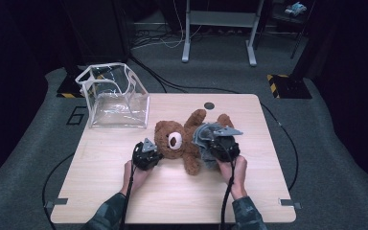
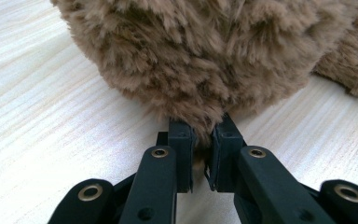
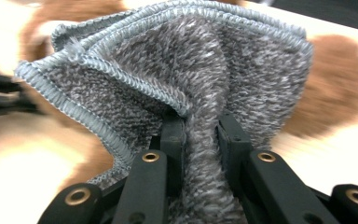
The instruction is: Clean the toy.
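A brown teddy bear (image 1: 177, 140) lies on its back in the middle of the wooden table (image 1: 100, 163). The left gripper (image 1: 146, 154) sits just beside the bear's head. In the left gripper view its 2 jaws are almost closed and pinch a little tuft of brown fur (image 2: 205, 122) between their tips, and the rest of the fluffy bear (image 2: 200, 51) bulges up right past the jaws. The right gripper (image 1: 223, 143) is at the bear's other side, over its body. In the right gripper view its 2 jaws squeeze a fold of grey knitted cloth (image 3: 191, 93), and the cloth fans out above and to both sides of the jaws, with its light stitched edge curling to the left. Brown fur shows blurry behind the cloth. In the high view the grey cloth (image 1: 203, 135) lies on the bear's tummy, touching the right gripper. A clear plastic bag (image 1: 115, 98) with white edges stands open far ahead of the left jaws, near the far left corner of the table.
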Action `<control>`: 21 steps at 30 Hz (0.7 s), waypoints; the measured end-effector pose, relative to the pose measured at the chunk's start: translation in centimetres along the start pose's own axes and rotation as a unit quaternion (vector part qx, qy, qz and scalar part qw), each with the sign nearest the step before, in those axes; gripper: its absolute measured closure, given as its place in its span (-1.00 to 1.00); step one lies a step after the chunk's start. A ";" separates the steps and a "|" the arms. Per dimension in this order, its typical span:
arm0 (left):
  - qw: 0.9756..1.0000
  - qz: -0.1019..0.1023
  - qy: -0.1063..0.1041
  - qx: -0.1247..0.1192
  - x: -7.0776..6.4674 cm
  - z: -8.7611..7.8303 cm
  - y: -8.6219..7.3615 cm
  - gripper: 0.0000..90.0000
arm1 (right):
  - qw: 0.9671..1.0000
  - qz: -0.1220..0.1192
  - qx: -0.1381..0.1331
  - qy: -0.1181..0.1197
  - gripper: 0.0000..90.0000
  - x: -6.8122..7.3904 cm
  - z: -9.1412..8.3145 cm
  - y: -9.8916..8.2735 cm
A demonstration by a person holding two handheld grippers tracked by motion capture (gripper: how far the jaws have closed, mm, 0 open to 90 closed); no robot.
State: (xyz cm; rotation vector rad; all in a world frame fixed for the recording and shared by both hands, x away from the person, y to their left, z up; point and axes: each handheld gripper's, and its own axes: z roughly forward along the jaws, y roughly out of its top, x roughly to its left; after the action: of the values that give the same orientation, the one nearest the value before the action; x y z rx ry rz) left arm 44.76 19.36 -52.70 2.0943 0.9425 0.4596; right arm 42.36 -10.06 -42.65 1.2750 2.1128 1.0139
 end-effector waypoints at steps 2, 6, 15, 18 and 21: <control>1.000 0.000 0.001 0.000 0.0 0.0 0.0 0.81 | 1.000 -0.008 0.004 0.015 0.68 1.4 0.8 0.3; 1.000 0.001 0.001 0.000 0.0 0.0 0.0 0.81 | 0.999 -0.023 0.021 0.041 0.68 3.8 2.9 0.7; 1.000 0.002 0.004 0.001 0.0 0.0 0.0 0.81 | 0.994 -0.066 0.083 0.036 0.69 7.5 6.6 -0.1; 1.000 -0.001 0.004 0.003 0.0 0.0 0.0 0.81 | 0.991 -0.075 0.104 0.034 0.70 7.8 7.2 -0.8; 1.000 -0.001 0.009 0.002 0.0 0.0 0.0 0.81 | 0.989 -0.088 0.116 0.033 0.70 7.9 7.0 -1.2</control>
State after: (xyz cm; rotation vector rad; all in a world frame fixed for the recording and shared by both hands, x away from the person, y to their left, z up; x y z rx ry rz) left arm 44.75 19.39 -52.68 2.0952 0.9556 0.4772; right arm 42.99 -0.96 -48.04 1.1456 2.4019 0.7624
